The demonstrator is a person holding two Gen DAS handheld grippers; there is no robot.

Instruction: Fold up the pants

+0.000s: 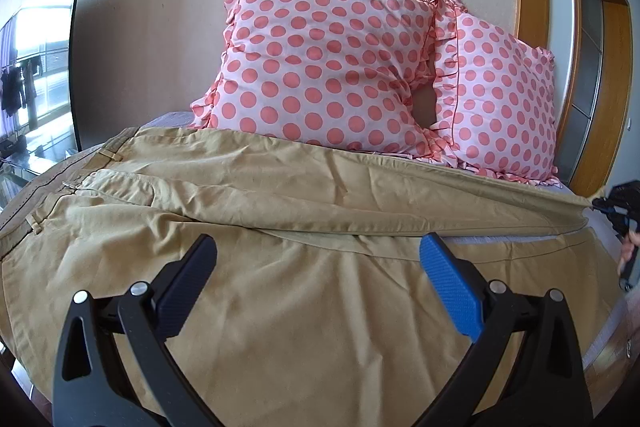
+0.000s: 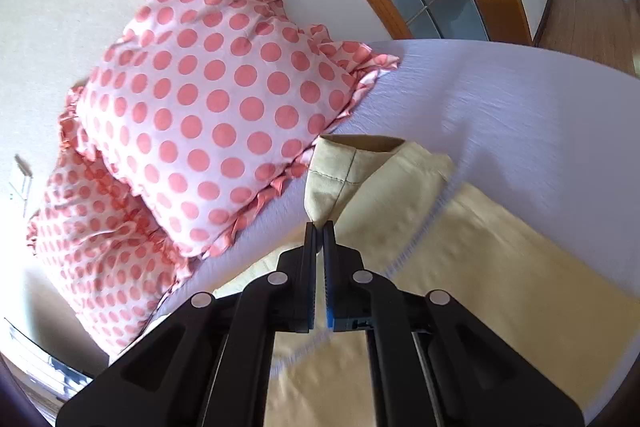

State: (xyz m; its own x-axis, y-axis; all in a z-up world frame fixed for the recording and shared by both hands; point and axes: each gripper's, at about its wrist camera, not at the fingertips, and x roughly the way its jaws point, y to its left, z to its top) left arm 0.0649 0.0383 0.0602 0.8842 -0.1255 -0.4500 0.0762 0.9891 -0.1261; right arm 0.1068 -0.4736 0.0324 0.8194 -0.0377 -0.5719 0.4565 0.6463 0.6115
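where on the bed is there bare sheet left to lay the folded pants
The widest bare patch of pale lilac sheet lies beyond the tan cotton pants' leg hem, right of the pink polka-dot pillows, up to the bed's edge. A thin strip shows between the two legs. The pillow side is crowded. The right gripper pinches the hem; the left gripper hovers open.

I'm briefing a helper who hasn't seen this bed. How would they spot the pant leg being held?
On the bed lie tan pants below two polka-dot pillows. The far leg's hem is pinched in the right gripper; the other leg lies flat, unheld.
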